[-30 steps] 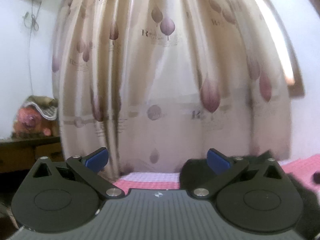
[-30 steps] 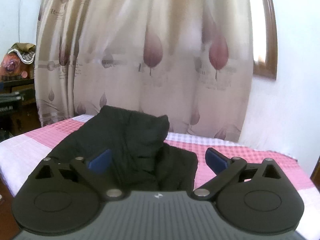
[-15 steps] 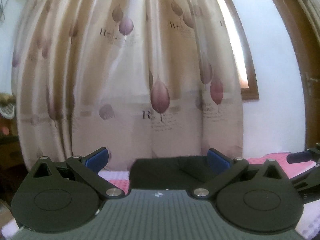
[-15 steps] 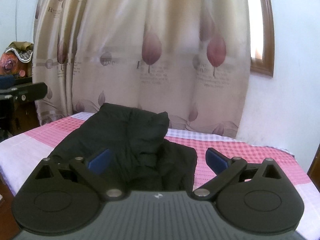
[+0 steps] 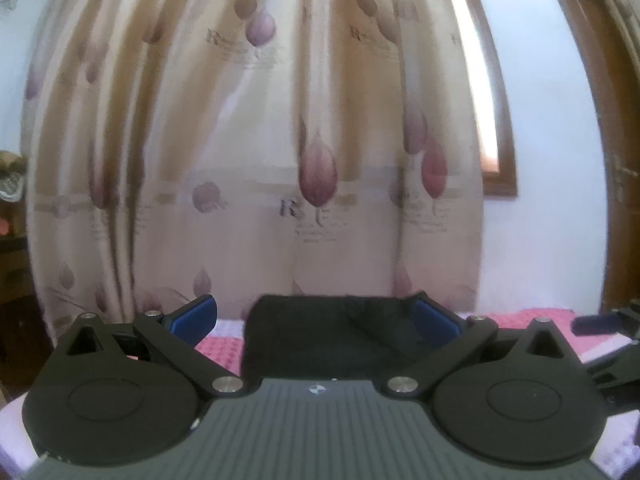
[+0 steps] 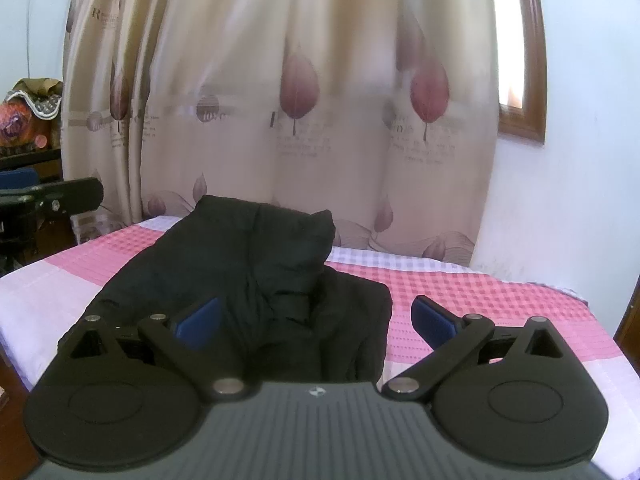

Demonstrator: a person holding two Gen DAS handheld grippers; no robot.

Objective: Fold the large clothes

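One crumpled black garment point(image 6: 256, 280) is seen lying on the pink-and-white checked bedsheet point(image 6: 460, 292), before one beige leaf-print curtain point(image 6: 320, 100). Two grippers are held above it: left gripper point(image 5: 314, 316) and right gripper point(image 6: 316, 318), both spread wide, nothing gripped.

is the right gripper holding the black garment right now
No, the right gripper is open, its blue pads spread apart with nothing between them, while the black garment lies on the pink checked bedsheet ahead of it.
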